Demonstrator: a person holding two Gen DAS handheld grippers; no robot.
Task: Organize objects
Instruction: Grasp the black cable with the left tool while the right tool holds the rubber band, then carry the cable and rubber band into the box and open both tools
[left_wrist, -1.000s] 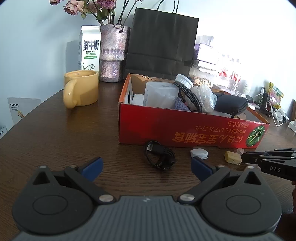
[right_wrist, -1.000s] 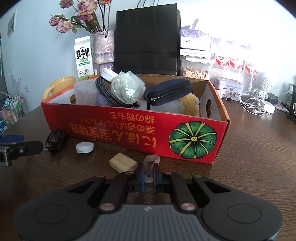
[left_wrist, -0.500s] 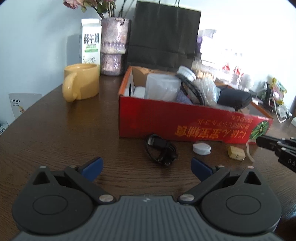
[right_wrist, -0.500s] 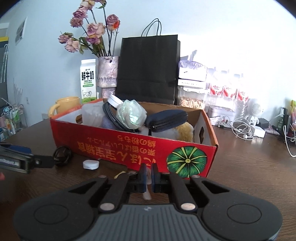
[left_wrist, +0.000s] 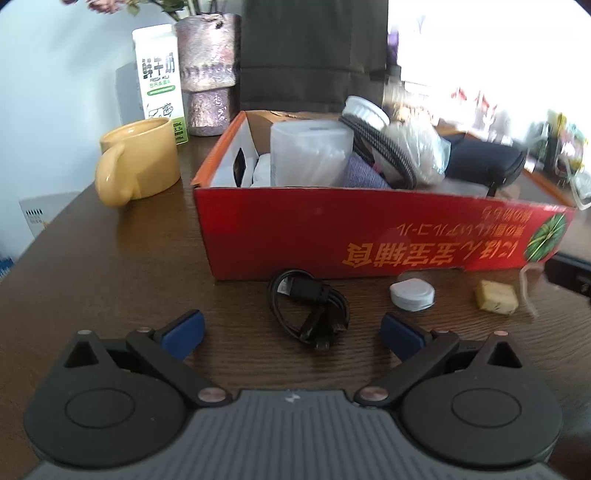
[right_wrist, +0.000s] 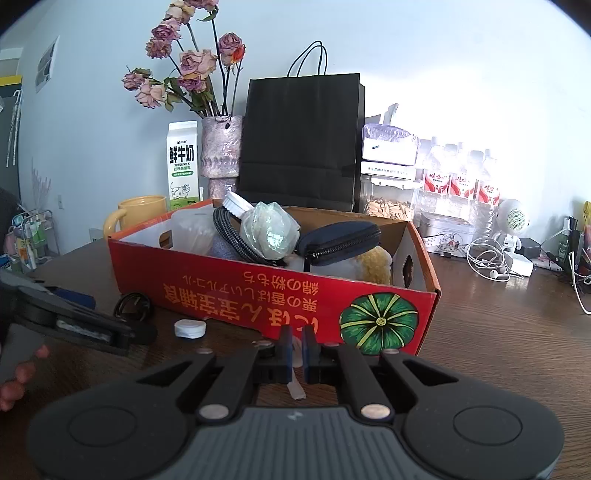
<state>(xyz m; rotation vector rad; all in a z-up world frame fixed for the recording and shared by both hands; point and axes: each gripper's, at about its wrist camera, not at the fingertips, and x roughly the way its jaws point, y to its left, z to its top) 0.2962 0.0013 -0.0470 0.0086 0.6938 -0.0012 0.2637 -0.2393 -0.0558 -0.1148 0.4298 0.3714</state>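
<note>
A red cardboard box (left_wrist: 369, 229) (right_wrist: 258, 295) holds a pouch, a cable and wrapped items. In front of it on the wooden table lie a coiled black cable (left_wrist: 310, 306) (right_wrist: 133, 304), a white round cap (left_wrist: 412, 295) (right_wrist: 190, 328) and a yellow block (left_wrist: 496, 301). My left gripper (left_wrist: 291, 328) is open, just short of the black cable. My right gripper (right_wrist: 295, 345) is shut on a thin whitish strip (right_wrist: 296, 386) (left_wrist: 526, 291) and holds it above the table near the box's front right corner.
A yellow mug (left_wrist: 138, 166), a milk carton (left_wrist: 160, 74), a vase of dried flowers (right_wrist: 221, 147) and a black paper bag (right_wrist: 303, 136) stand behind the box. Water bottles, containers and earphone cables (right_wrist: 487, 258) crowd the back right.
My right gripper has risen from the table with the whitish strip. My left gripper has moved forward toward the black cable, still open.
</note>
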